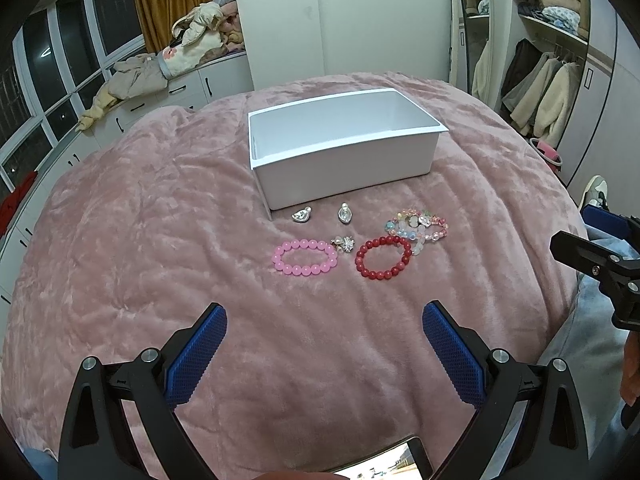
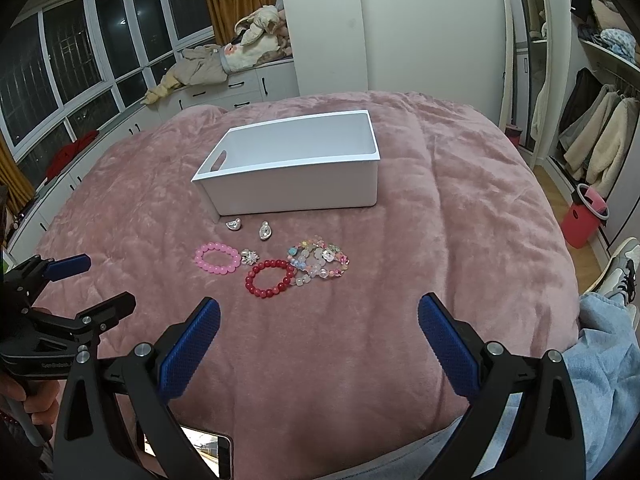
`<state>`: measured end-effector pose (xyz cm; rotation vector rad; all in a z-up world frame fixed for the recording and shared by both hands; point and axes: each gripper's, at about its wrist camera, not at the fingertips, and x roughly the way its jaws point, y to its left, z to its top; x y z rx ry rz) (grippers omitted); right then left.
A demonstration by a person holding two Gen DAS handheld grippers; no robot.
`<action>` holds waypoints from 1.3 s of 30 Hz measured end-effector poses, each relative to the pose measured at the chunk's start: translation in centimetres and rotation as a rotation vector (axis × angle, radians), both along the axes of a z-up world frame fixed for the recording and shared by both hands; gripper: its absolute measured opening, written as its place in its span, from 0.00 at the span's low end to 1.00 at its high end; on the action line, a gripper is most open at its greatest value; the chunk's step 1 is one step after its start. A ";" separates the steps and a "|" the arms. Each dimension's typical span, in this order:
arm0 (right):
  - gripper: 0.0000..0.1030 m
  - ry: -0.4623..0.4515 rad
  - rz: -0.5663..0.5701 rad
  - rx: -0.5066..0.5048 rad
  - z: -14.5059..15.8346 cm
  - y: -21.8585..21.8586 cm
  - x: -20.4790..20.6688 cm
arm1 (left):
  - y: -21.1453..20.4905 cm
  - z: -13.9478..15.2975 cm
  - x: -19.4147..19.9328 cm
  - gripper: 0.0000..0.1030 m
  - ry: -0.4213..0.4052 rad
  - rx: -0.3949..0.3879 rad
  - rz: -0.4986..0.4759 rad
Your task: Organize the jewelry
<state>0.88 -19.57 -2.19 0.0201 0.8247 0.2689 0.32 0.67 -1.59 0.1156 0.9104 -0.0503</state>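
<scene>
An empty white box [image 1: 344,176] [image 2: 296,188] stands on a pink blanket. In front of it lie a pink bead bracelet [image 1: 305,258] [image 2: 217,259], a red bead bracelet [image 1: 383,257] [image 2: 269,279], a pile of pastel bead bracelets [image 1: 418,228] [image 2: 320,260], two silver pendants [image 1: 302,215] [image 1: 345,213] [image 2: 233,225] [image 2: 265,231] and a sparkly brooch [image 1: 344,244] [image 2: 249,257]. My left gripper [image 1: 324,324] [image 2: 92,280] is open and empty, short of the jewelry. My right gripper [image 2: 318,316] is open and empty too; part of it shows in the left wrist view [image 1: 600,264].
The pink blanket [image 1: 160,240] [image 2: 440,220] covers a bed. A phone [image 1: 384,460] [image 2: 200,448] lies at the near edge. Cabinets with piled clothes [image 2: 224,60] stand along the windows at left. A wardrobe with hanging coats [image 2: 600,140] and a red bucket [image 2: 584,216] are at right.
</scene>
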 end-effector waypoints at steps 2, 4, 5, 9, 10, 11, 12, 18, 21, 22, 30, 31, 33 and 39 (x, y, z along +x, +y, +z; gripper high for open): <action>0.95 0.002 0.001 -0.001 -0.2 0.1 0.1 | 0.0 -0.3 0.3 0.96 0.008 -0.003 -0.001; 0.95 0.004 0.002 0.002 -0.3 0.2 0.2 | 0.1 -0.6 0.5 0.96 0.018 -0.017 -0.005; 0.95 0.006 0.004 0.004 -0.3 0.2 0.3 | 0.1 -0.7 0.6 0.96 0.018 -0.017 -0.006; 0.95 0.011 0.009 0.010 -0.6 0.4 0.9 | 0.1 -0.9 0.9 0.96 0.018 -0.019 -0.006; 0.95 0.013 0.011 0.012 -0.7 0.4 1.0 | 0.1 -0.9 0.9 0.96 0.017 -0.019 -0.007; 0.95 0.013 0.011 0.013 -0.7 0.4 1.0 | 0.1 -0.9 1.0 0.96 0.017 -0.021 -0.008; 0.95 0.014 0.012 0.014 -0.7 0.3 1.1 | 0.2 -0.9 1.0 0.96 0.014 -0.026 -0.009; 0.95 0.019 0.013 0.012 -0.8 0.5 1.1 | 0.1 -0.8 1.3 0.96 0.020 -0.024 -0.013; 0.95 0.021 0.015 0.013 -0.9 0.7 1.1 | 0.1 -0.9 1.4 0.96 0.024 -0.023 -0.015; 0.95 0.022 0.015 0.012 -1.0 0.7 1.1 | 0.1 -0.9 1.4 0.96 0.023 -0.023 -0.015; 0.95 0.025 0.010 0.013 -1.3 0.8 1.2 | 0.2 -1.0 1.4 0.96 0.024 -0.024 -0.018; 0.95 0.025 0.009 0.013 -1.4 0.8 1.1 | 0.2 -1.0 1.4 0.96 0.024 -0.023 -0.019; 0.95 0.025 0.010 0.013 -1.3 0.8 1.2 | 0.1 -1.0 1.5 0.96 0.024 -0.022 -0.021; 0.95 0.030 0.008 0.010 -1.6 0.6 1.3 | -0.4 -1.2 2.2 0.96 0.037 -0.014 -0.031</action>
